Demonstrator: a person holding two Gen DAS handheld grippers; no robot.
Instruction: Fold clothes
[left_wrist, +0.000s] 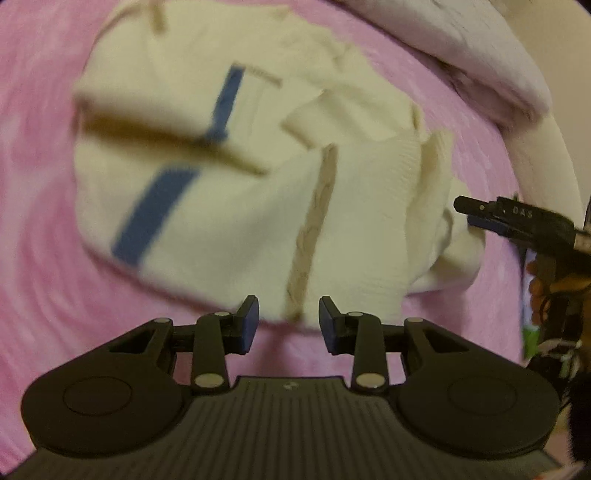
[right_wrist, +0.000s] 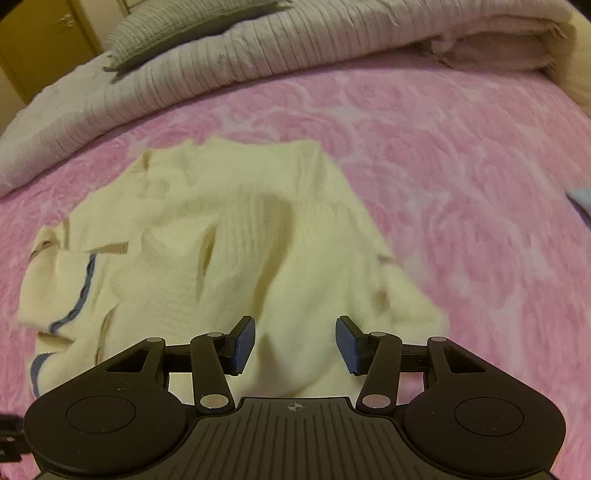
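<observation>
Pink bedspread (right_wrist: 461, 184) under cream sweater (right_wrist: 258, 258), just ahead of both spread grippers (left_wrist: 289, 325) (right_wrist: 295, 345).

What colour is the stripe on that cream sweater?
Blue: the stripe on the sweater shows best in the left wrist view.

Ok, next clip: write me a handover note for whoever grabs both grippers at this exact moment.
Left gripper: open, empty, hovering at the near edge of the cream sweater.
Right gripper: open, empty, over the sweater's near edge.
Sweater lies rumpled on the pink bedspread, partly folded over itself, blue stripe showing. A rolled quilt sits behind it.
Done: garment is laid out, some layers overlapped.
Left: flatten it and finish the folds; nothing is gripped right now.
</observation>
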